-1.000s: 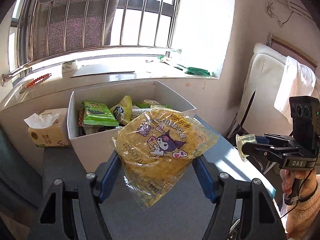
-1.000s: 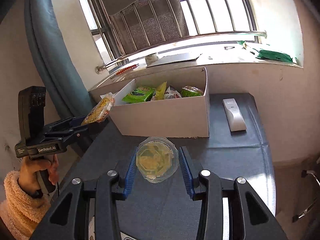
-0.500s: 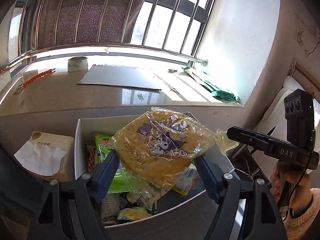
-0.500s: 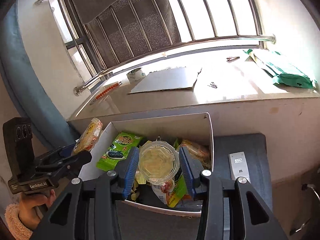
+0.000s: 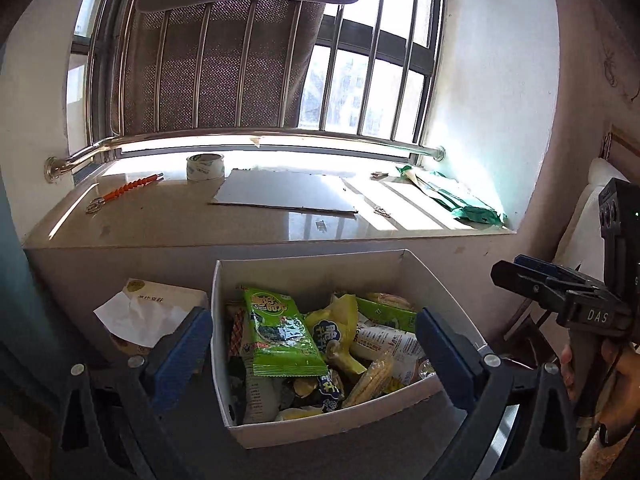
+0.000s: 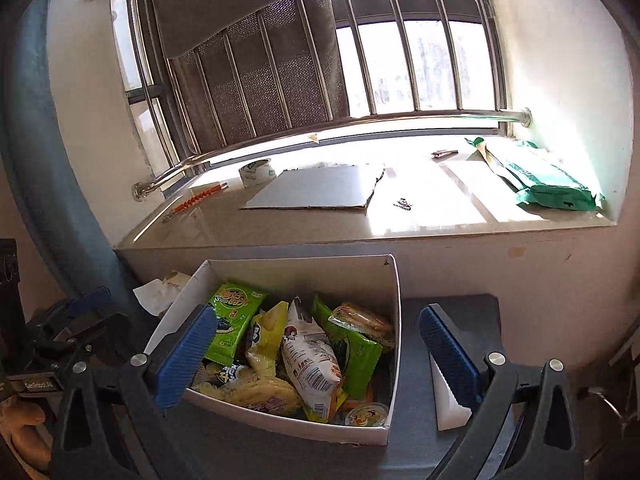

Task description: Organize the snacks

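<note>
A white cardboard box (image 5: 320, 428) full of snack packets stands on the dark table under the window sill. In the right wrist view the box (image 6: 300, 424) holds the yellow cartoon-print bag (image 6: 260, 394) lying near its front wall and the clear jelly cup (image 6: 366, 416) in its front right corner. A green seaweed packet (image 5: 280, 332) lies on top of the pile. My left gripper (image 5: 312, 356) hangs above the box's near edge, jaws opening, nothing between them. My right gripper (image 6: 318, 360) is likewise opening wide and empty above the box.
A tissue pack (image 5: 132, 312) sits left of the box and a white remote (image 6: 444, 400) lies on the table to its right. On the sill behind are a tape roll (image 5: 205, 166), a cardboard sheet (image 5: 284, 192) and a green bag (image 6: 548, 180).
Both grippers came forward over the box and opened. The left let go of the yellow bag and the right let go of the jelly cup; both now lie in the box.
</note>
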Tool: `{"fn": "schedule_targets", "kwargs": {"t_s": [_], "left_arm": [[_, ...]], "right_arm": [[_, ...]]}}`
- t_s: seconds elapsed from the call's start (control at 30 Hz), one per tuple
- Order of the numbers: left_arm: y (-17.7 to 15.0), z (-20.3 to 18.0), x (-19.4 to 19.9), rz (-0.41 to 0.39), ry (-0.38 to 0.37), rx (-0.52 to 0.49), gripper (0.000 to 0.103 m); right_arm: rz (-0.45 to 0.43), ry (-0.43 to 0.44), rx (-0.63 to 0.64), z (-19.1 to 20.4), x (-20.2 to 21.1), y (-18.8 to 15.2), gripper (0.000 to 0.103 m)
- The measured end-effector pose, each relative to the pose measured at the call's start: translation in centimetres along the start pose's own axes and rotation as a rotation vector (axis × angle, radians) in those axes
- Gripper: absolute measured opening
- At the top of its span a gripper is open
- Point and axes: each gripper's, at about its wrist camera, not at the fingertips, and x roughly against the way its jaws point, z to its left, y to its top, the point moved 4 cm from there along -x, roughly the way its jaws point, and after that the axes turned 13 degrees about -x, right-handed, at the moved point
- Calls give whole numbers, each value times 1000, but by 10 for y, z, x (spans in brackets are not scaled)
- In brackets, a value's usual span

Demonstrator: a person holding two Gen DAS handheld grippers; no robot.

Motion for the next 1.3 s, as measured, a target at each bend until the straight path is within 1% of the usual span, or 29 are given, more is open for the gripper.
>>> {"fn": "schedule_targets", "kwargs": {"t_s": [0.1, 0.2, 0.27, 0.37, 0.43, 0.57, 0.6, 0.67, 0.73, 0.83, 0.9, 0.97, 1.07, 1.1, 1.2, 1.3], "left_arm": [[-3, 2, 24, -23, 50, 15, 103], [-10, -4, 52, -66, 94, -3, 103], [-15, -8, 66, -77, 80, -3, 103], [-28, -19, 86, -73, 36, 4, 103], [-37, -27, 100, -82, 47, -8, 103], [-57, -47, 129, -84, 51, -15, 103], [-63, -51, 135, -75, 44, -7, 103], [-75, -56, 149, -80, 30, 21, 103], [-87, -60, 163, -87, 24, 50, 103], [-104, -69, 176, -69, 43, 54, 103], [-115, -74, 181, -45, 97, 41, 103], [-125, -79, 187, -29, 114, 43, 103], [-135, -88, 192, -24, 66, 51, 103], [-136, -90, 193, -22, 66, 52, 103], [-138, -95, 193, -14, 67, 40, 103], [-136, -97, 191, -12, 75, 30, 103]], "right_arm": [[-81, -6, 94, 19, 24, -9, 103], [-114, -19, 129, 33, 46, -21, 103], [-117, 7, 123, 38, 59, -33, 103], [-89, 56, 107, 43, 75, -53, 103], [-89, 81, 107, 46, 88, -68, 103], [-77, 86, 117, 45, 112, -94, 103], [-77, 90, 114, 44, 119, -99, 103], [-96, 99, 101, 40, 134, -109, 103], [-91, 98, 100, 38, 148, -120, 103], [-91, 92, 100, 34, 165, -140, 103], [-72, 88, 77, 28, 171, -153, 103], [-52, 81, 53, 22, 175, -167, 103], [-1, 94, 30, 16, 175, -183, 103], [10, 94, 37, 16, 174, -186, 103], [-3, 73, 59, 16, 176, -188, 103], [-7, 94, 55, 18, 178, -188, 103]]}}
